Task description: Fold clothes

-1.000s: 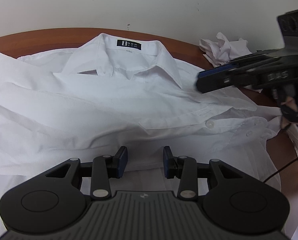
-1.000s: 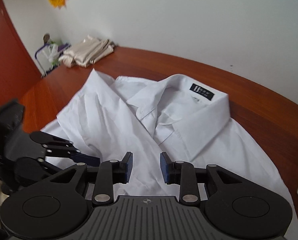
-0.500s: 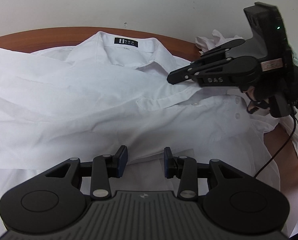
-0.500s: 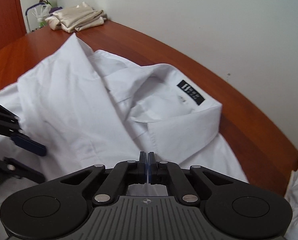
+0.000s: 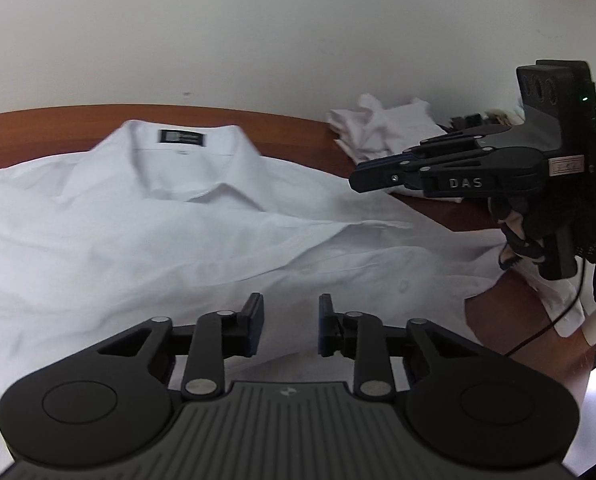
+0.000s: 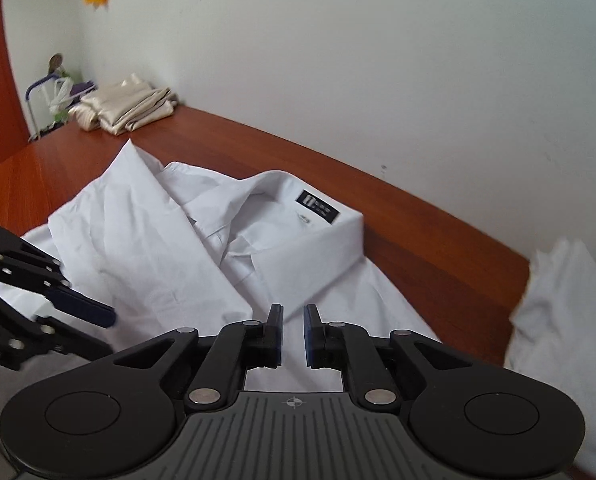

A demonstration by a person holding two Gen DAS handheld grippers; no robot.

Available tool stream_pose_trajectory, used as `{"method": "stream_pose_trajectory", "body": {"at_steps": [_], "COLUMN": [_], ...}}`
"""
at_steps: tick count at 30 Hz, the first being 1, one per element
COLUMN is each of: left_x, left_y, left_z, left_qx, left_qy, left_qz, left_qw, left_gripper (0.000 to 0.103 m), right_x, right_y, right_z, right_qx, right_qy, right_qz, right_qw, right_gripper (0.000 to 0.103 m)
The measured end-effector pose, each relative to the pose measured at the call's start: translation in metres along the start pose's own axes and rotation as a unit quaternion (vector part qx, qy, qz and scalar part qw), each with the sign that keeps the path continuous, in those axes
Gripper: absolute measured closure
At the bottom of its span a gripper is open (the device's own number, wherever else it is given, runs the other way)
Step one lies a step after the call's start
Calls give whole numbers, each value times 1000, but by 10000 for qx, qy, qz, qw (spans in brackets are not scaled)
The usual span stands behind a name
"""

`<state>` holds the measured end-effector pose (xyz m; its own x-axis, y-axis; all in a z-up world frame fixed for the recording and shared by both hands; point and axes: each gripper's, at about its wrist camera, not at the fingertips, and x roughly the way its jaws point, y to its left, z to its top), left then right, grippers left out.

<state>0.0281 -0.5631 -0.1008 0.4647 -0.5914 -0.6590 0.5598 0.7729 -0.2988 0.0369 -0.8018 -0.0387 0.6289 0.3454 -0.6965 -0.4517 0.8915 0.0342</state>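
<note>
White cotton fills the middle of both views: a dress shirt (image 5: pixel 186 232) lies spread on a reddish-brown wooden table (image 6: pixel 258 148), collar toward the wall, with a dark label (image 5: pixel 182 137) inside the neckband. In the right wrist view the shirt (image 6: pixel 186 256) runs from centre to lower left, its near shoulder folded up into a peak at the upper left of the cloth, and the label (image 6: pixel 317 209) sits right of centre.

The left gripper (image 5: pixel 290 326) hangs over the shirt's lower front at the bottom of its own view. Its jaws have just been closing, yet a clear gap remains between the blue pads and no cloth is caught in it. The right gripper (image 6: pixel 294 334) sits low in its own frame above the shirt front; its jaws have just been opening to a narrow slit, with nothing between them. From the left wrist view the right gripper (image 5: pixel 361 178) comes in from the right edge, held by a hand in a dark glove (image 5: pixel 569 228), its tip above the shirt's shoulder.

A crumpled white garment (image 5: pixel 377 128) lies on the table beyond that tip, at upper right. Folded beige cloth (image 6: pixel 126 108) rests at the far left corner of the table in the right wrist view, under a plain pale wall (image 6: pixel 377 60).
</note>
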Motion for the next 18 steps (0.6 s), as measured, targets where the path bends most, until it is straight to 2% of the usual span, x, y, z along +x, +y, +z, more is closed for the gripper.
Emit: {"method": "stream_pose_trajectory", "body": {"at_steps": [8,11,14,18], "left_x": [33,49,67,76], "left_y": [-25,-25,-24,-25], "left_z": [11,13,12,6], "left_qx": [160,114,117,197], "left_qy": [67,164,362,423], "left_qz": [-210,-178,-142,-102], "left_qw": [9996,9996,9992,9989], "left_gripper": [81,81,81,81], "right_x": [-51,-59,-53,-30], "right_y": [-3,3,10,19], "right_z": [-37,-47,-53,-61], "right_qx": [749,956,1072,1186], "right_qy": [-241,-340,-312,-139], "right_qz": [-307,-113,106,146], "right_qw": [9964,9948,9937,9927], "right_gripper": [90,90,90,90]}}
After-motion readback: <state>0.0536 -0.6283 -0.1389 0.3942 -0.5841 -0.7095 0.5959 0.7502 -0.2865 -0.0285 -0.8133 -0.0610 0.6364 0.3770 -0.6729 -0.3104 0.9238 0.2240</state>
